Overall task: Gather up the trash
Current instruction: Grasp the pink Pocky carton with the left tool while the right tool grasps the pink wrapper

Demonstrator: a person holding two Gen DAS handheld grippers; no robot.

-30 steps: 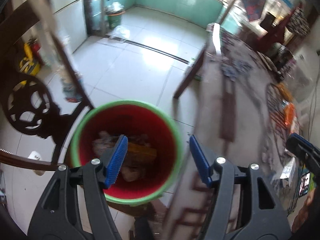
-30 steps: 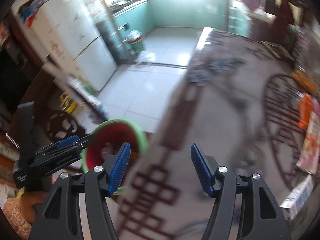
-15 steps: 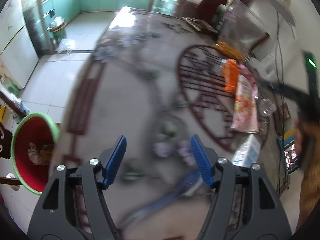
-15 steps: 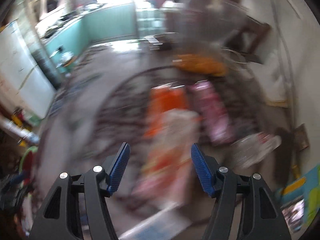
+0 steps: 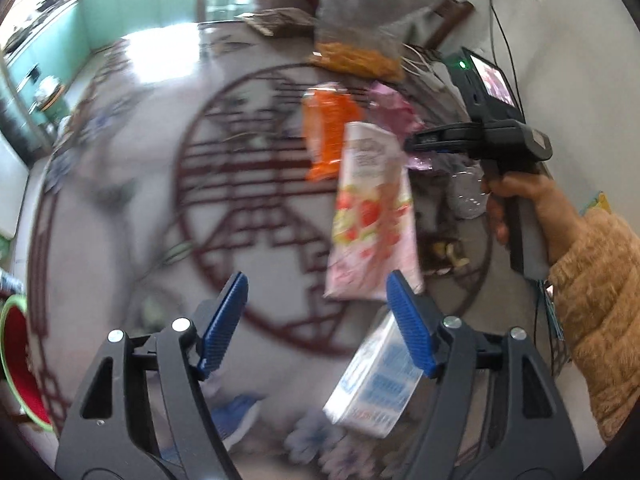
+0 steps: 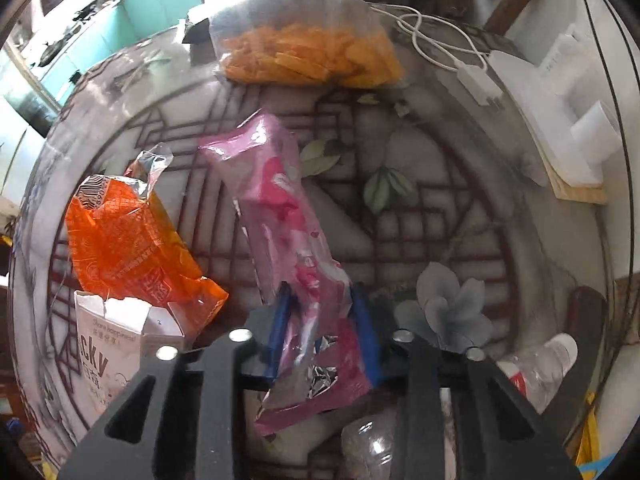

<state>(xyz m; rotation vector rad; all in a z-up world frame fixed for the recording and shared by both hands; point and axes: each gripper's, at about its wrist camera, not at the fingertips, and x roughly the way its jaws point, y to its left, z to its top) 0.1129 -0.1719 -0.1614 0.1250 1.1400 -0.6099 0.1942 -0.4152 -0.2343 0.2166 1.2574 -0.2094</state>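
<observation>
My right gripper (image 6: pixel 324 332) is shut on the lower part of a pink foil wrapper (image 6: pixel 280 200) that lies on the patterned table (image 6: pixel 420 220). The left wrist view shows it too, as the right gripper (image 5: pixel 416 148) held by a hand over the pink wrapper (image 5: pixel 394 108). My left gripper (image 5: pixel 316 320) hangs above the table with its jaws opening and nothing between them. A strawberry-printed box (image 5: pixel 372 216) lies just ahead of it, and a white-and-blue carton (image 5: pixel 376 384) sits under its right finger. The red bin (image 5: pixel 12 360) with a green rim shows at the far left edge.
An orange wrapper (image 6: pixel 120 240) and a torn white box (image 6: pixel 112 344) lie left of the pink one. A clear bag of orange snacks (image 6: pixel 312 56) stands at the back. A plastic bottle (image 6: pixel 548 368), a white charger cable (image 6: pixel 476 76) and foam blocks (image 6: pixel 560 120) are on the right.
Both grippers swung from over the red bin across the table to the pile of wrappers. The right gripper stood open earlier and has now closed on the pink wrapper.
</observation>
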